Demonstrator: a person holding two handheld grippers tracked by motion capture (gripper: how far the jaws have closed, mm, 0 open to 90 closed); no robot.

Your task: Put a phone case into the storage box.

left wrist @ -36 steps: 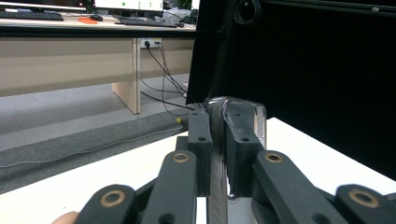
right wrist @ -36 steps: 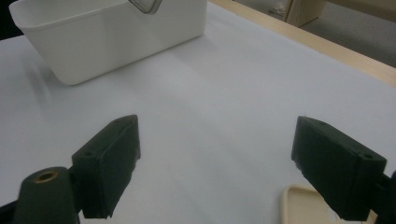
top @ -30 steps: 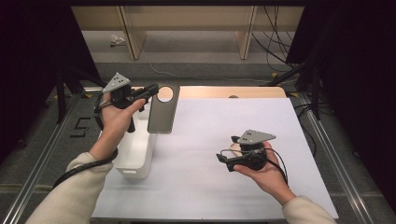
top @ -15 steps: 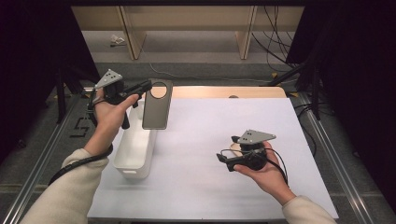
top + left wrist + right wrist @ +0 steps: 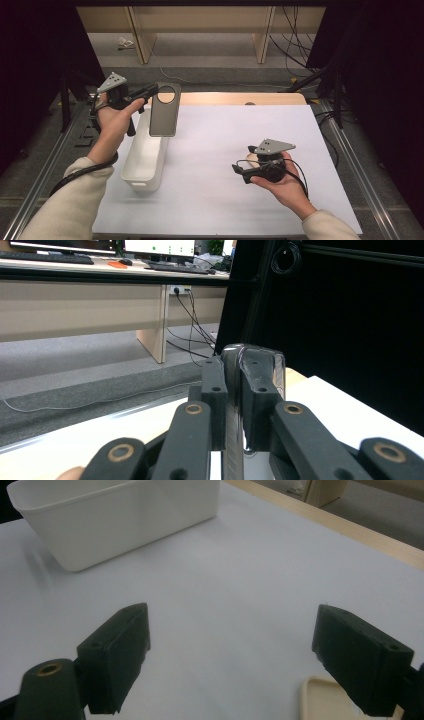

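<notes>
Bright overhead light – dark surrounds, soft blur, faint shadows.

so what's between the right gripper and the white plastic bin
Nothing: bare white tabletop separates the right gripper from the white plastic bin, seen in the high view.

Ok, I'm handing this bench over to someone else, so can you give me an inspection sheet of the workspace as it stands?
Surface: white sheet over a wooden table, bare apart from the items below.
Job's things: grey lid with a round hole, held upright above the far end of the white bin; bin looks empty.
Clutter: a pale flat piece lies on the sheet by the right gripper; cannot tell what it is.
Grippers: left gripper shut on the lid's edge; right gripper open, holding nothing, over the sheet.
Cables: one trails from each gripper; loose cords on the floor beyond the table.
Surroundings: black panels at both sides, wooden desk legs beyond.
</notes>
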